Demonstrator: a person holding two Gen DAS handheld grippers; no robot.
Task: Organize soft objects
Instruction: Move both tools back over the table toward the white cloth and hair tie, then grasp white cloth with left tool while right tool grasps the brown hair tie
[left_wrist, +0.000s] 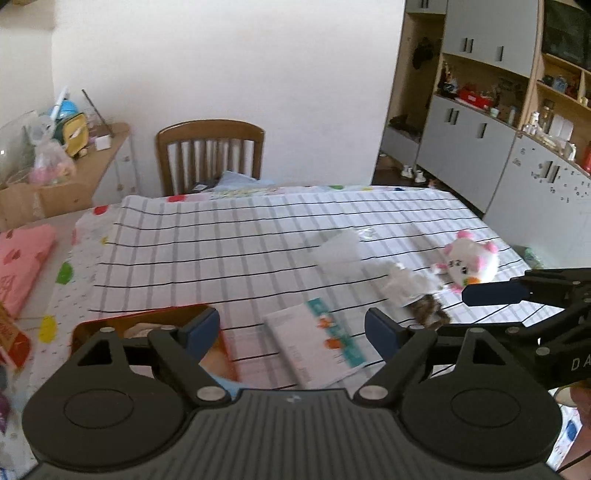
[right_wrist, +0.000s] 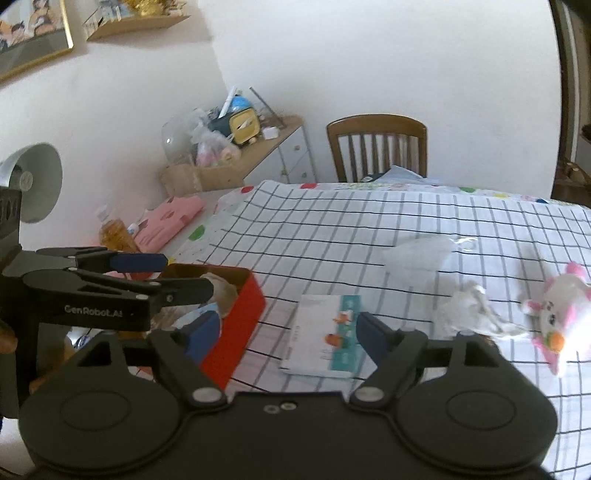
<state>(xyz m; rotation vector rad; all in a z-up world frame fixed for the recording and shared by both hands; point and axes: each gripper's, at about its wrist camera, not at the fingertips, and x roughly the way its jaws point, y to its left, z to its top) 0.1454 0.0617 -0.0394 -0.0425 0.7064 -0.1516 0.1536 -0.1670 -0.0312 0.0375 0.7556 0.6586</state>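
A red box stands at the near left of the checked table; soft things lie inside it, among them a beige one. It also shows in the left wrist view. A white and pink plush toy lies at the right, also in the right wrist view. A crumpled white cloth lies beside it, and a small brown furry thing is near. My left gripper is open and empty above the box's edge. My right gripper is open and empty over a tissue pack.
A clear plastic bag lies mid-table. A wooden chair stands at the far edge. A pink folded cloth and a bottle sit on the left. A side desk holds clutter; cabinets stand at right.
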